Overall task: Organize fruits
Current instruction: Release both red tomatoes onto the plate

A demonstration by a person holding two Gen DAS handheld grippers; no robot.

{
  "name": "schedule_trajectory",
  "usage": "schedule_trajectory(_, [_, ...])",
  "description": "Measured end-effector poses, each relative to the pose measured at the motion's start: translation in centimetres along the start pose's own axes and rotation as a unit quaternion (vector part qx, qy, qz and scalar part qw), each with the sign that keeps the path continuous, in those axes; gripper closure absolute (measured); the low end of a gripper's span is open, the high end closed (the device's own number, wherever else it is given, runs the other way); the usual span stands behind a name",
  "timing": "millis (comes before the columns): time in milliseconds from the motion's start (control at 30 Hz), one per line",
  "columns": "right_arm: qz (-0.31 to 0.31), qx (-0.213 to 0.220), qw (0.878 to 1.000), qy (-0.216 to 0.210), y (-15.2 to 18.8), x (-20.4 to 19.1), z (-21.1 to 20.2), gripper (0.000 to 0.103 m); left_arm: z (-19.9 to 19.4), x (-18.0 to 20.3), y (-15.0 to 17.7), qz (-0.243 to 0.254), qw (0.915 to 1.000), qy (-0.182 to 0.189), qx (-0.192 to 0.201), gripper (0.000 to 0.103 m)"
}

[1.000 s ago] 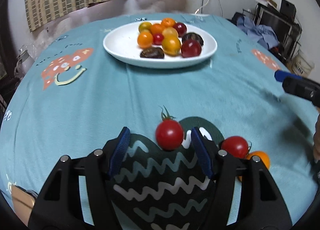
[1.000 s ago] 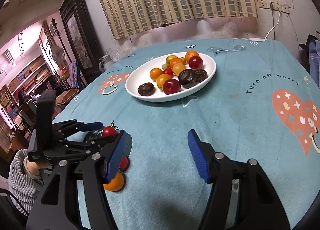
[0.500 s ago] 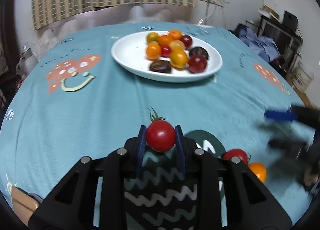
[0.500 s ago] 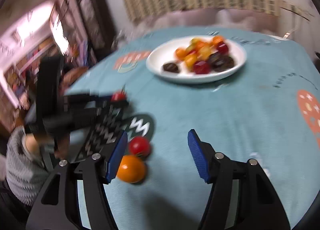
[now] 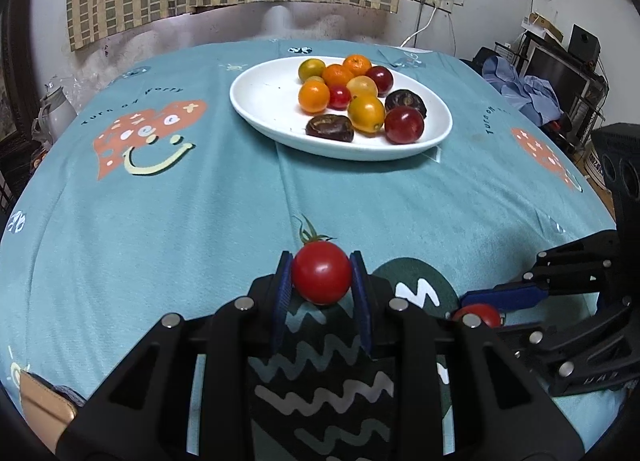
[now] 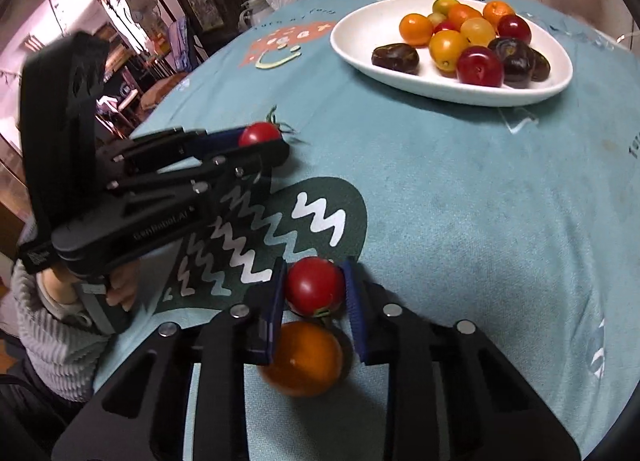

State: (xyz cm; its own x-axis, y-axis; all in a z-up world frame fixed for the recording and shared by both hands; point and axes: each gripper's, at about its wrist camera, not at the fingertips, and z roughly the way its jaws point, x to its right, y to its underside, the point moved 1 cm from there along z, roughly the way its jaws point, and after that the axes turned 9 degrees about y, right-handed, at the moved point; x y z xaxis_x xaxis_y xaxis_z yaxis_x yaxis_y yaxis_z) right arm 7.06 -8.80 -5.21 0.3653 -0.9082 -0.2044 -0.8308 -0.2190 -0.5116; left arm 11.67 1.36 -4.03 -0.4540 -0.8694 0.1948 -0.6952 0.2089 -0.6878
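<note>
While left gripper (image 5: 321,279) clamps stem-up red tomato (image 5: 321,272), right gripper (image 6: 313,288) pinches stem-down second tomato (image 6: 314,285) near tablecloth's (image 5: 200,197) front edge.

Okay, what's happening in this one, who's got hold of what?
A person is gathering loose fruit off a teal tablecloth with two handheld grippers. The left gripper is shut on a stemmed red tomato. The right gripper is shut on a second red tomato, with an orange fruit lying just behind it on the cloth. The white plate across the table already holds a pile of mixed fruit.
</note>
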Motion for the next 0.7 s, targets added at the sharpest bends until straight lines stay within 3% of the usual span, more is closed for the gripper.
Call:
schedule_trajectory(133, [0.035,0.059,0.998,-0.011,-0.9,2.0,-2.4,0.074,-0.1,-0.3,-1.4,-0.018,0.9995,0.025,0.006,0.074])
schedule_trajectory(300, [0.047,0.122,0.991,0.035,-5.5,3.5,-4.6,0.074,0.7,0.3,-7.1,0.007,0.9996,0.001,0.027,0.074])
schedule_trajectory(467, [0.044,0.142,0.985,0.083,-9.8,4.4,-2.3,0.073,4.5,-0.9,-12.0,-0.010,0.9995,-0.012,0.028,0.073])
schedule_trajectory(567, [0.031,0.131,0.984,0.115,-11.0,4.5,-0.2,0.072,6.6,-2.6,-12.5,-0.040,0.9989,-0.021,0.012,0.073])
schedule_trajectory(633, [0.044,0.144,0.984,0.099,-10.4,5.1,-0.7,0.071,6.2,-3.0,-12.1,-0.040,0.9987,-0.025,0.017,0.066])
schedule_trajectory(667, [0.049,0.149,0.983,0.095,-9.9,5.6,-1.3,0.064,5.7,-3.0,-11.7,-0.039,0.9987,-0.026,0.022,0.056])
schedule_trajectory(700, [0.054,0.156,0.982,0.096,-9.6,5.8,-1.9,0.043,5.0,-2.9,-11.3,-0.038,0.9986,-0.027,0.027,0.050])
